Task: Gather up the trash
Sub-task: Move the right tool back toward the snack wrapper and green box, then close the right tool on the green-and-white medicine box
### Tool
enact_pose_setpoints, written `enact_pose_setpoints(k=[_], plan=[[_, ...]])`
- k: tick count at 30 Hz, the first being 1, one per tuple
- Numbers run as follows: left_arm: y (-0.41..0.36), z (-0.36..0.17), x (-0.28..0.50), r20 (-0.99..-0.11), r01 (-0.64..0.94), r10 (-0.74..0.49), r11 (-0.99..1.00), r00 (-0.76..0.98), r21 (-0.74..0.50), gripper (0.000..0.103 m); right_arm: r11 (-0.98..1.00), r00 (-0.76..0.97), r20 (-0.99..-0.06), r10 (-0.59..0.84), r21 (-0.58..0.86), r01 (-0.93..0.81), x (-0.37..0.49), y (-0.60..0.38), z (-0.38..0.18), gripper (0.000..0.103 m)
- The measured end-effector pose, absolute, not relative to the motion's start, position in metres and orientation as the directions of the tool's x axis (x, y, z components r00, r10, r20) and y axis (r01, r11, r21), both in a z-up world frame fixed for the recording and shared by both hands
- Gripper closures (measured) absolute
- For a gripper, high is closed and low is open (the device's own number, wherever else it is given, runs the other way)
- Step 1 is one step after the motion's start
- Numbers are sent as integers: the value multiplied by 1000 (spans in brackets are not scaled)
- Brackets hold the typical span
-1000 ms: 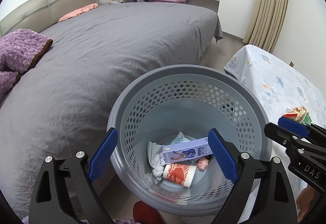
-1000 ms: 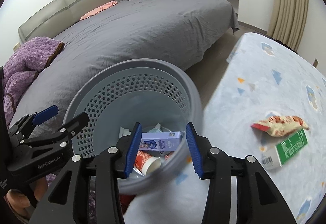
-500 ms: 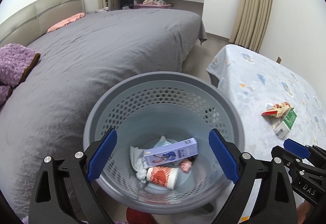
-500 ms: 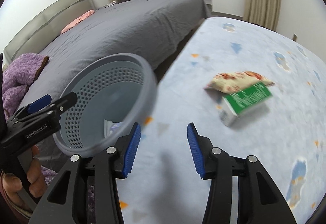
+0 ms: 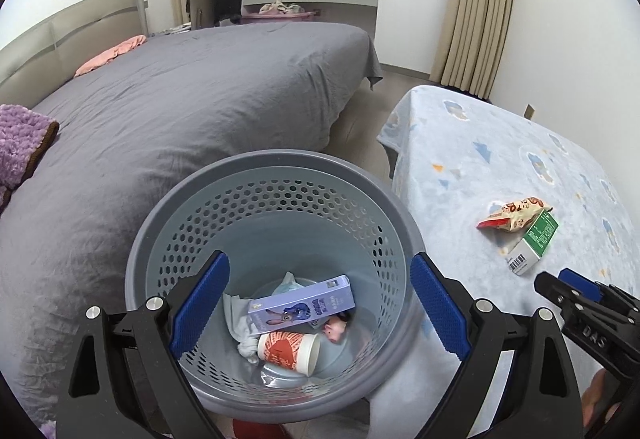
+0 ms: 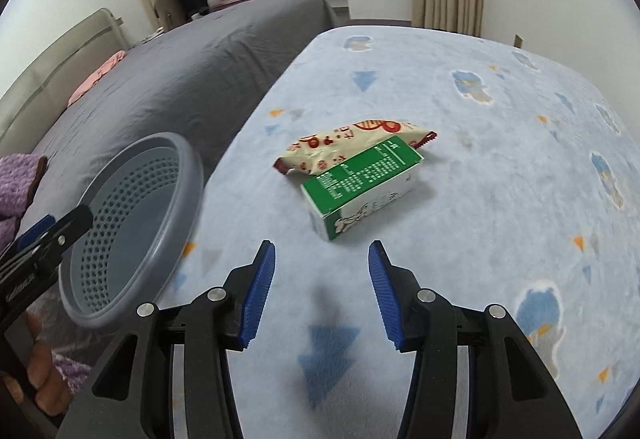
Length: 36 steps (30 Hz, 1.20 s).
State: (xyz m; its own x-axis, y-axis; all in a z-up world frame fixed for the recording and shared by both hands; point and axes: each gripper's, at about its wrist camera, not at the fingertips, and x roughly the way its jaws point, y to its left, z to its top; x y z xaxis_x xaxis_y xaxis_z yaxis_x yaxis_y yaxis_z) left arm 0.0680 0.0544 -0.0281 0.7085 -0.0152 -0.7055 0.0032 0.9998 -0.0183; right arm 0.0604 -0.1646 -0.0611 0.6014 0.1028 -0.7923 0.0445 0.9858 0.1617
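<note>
Right gripper (image 6: 320, 291) is held partly open, empty, angled down just short of green carton (image 6: 362, 183) and snack wrapper (image 6: 352, 143) on blue blanket (image 6: 500, 167); left gripper (image 5: 316, 309) is spread wide over grey basket (image 5: 272, 167), nothing gripped

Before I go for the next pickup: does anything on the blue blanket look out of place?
Yes. A green carton lies on its side on the blue blanket, resting against a crumpled snack wrapper. Both are loose litter outside the basket. Nothing looks spilled.
</note>
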Motion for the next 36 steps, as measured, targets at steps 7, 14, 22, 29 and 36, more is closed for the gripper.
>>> enact_pose_setpoints(k=[7,14,22,29,36], plan=[[49,-31,71,-713,11,-20,1000,701,-18,13,985,584,-809,70,147,86,83,-161,-72,56],[45,-34,76,-720,15,-23,1000,694,-18,13,984,580,-814,22,120,132,103,-154,-76,51],[43,-35,78,-724,25,-34,999,689,-24,13,981,565,-824,-30,85,176,111,-157,-85,51],[38,-35,76,-724,35,-42,999,688,-25,13,977,575,-817,-32,95,190,102,-171,-83,51],[22,-32,75,-719,66,-61,998,693,-21,13,979,592,-804,-56,72,191,91,-182,-77,51]])
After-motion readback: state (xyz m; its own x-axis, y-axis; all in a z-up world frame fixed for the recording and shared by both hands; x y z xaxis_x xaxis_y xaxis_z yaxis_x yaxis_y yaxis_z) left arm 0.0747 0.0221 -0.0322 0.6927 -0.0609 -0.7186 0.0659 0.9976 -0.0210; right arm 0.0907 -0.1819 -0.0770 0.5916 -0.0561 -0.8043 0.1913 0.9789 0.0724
